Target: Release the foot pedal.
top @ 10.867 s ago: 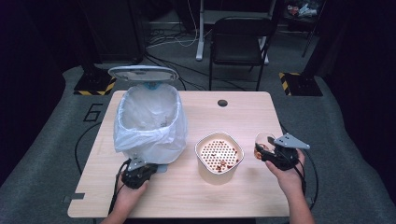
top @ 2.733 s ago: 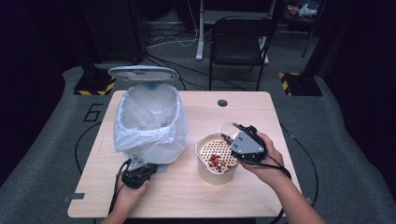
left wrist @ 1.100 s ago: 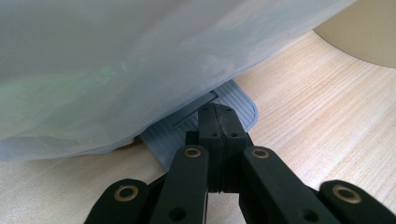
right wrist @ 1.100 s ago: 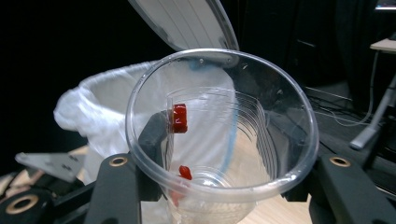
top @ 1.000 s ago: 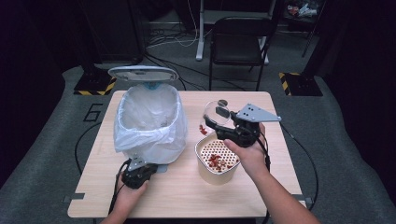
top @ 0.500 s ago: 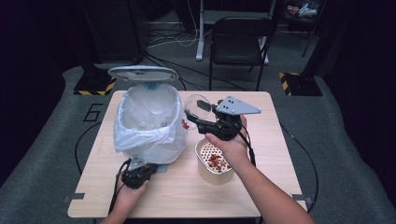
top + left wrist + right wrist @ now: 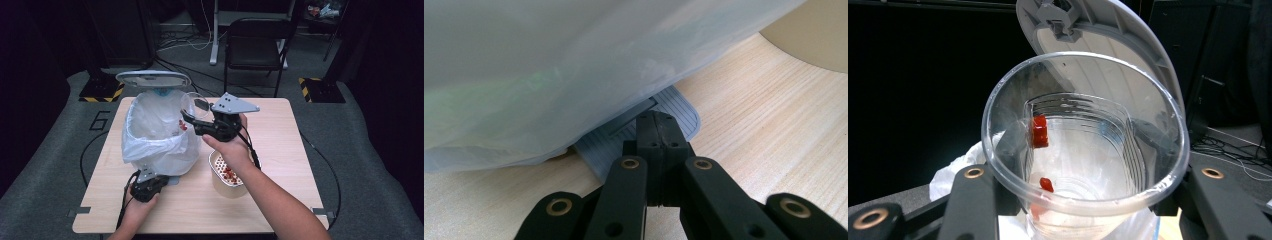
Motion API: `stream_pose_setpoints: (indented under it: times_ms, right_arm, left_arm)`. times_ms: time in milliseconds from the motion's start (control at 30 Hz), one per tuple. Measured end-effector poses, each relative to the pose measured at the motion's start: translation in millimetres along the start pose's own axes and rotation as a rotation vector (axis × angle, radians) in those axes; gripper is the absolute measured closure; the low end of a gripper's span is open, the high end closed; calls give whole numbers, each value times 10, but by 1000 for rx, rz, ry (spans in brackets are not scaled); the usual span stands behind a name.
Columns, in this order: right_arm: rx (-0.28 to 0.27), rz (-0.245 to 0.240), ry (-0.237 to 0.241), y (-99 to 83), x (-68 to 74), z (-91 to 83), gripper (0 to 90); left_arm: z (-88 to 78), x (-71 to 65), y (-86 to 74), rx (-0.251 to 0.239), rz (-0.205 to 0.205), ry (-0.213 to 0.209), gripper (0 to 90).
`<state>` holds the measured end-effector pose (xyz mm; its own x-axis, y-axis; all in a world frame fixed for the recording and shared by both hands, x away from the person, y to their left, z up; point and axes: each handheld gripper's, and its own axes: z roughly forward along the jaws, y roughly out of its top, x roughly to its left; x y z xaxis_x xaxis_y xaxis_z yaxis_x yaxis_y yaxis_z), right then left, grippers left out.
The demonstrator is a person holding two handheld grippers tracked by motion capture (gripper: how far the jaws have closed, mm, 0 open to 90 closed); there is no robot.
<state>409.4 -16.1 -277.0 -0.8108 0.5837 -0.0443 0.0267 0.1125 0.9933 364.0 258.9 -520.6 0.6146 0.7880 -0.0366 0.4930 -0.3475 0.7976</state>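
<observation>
**Clear cup held over lined bin by right tongs**

The clear plastic cup (image 7: 194, 106) is gripped across its body by the right tongs (image 7: 197, 121), held in the air at the open top of the bin (image 7: 157, 132), tipped with its mouth toward the raised lid (image 7: 153, 79). In the right gripper view the cup (image 7: 1083, 140) is seen from its rim, jaws pressed against both sides; red bits (image 7: 1039, 131) are stuck to its inner wall and near the bottom. The lid (image 7: 1103, 45) is seen right behind the cup. The bin is lined with a white plastic bag (image 7: 150, 120), draped over the rim. A few red bits are seen by the bag's edge near the cup.

The left tongs (image 7: 145, 186) are pressed together, resting on the bin's grey pedal (image 7: 644, 131) under the bag (image 7: 574, 65). A beige strainer bowl (image 7: 226, 175) with red pieces inside is placed on the table (image 7: 280, 145), just right of the bin, under the right forearm.
</observation>
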Motion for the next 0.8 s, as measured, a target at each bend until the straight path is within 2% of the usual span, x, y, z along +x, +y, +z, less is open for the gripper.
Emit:
stream_pose_setpoints:
  times_ms: [167, 333, 633, 667, 800]
  right_arm:
    - [6, 7, 7, 19, 30, 117, 453]
    - [4, -5, 13, 14, 58, 222, 453]
    - [30, -11, 20, -11, 90, 396, 449]
    - [43, 6, 23, -24, 102, 413, 448]
    - [63, 18, 23, -78, 103, 520, 433]
  left_arm:
    - [0, -2, 0, 0, -2, -1, 900]
    - [0, -1, -1, 0, -2, -1, 900]
    - [1, -2, -1, -1, -3, -1, 900]
    - [0, -1, 0, 0, -1, 0, 900]
    - [1, -6, -2, -2, -5, -1, 900]
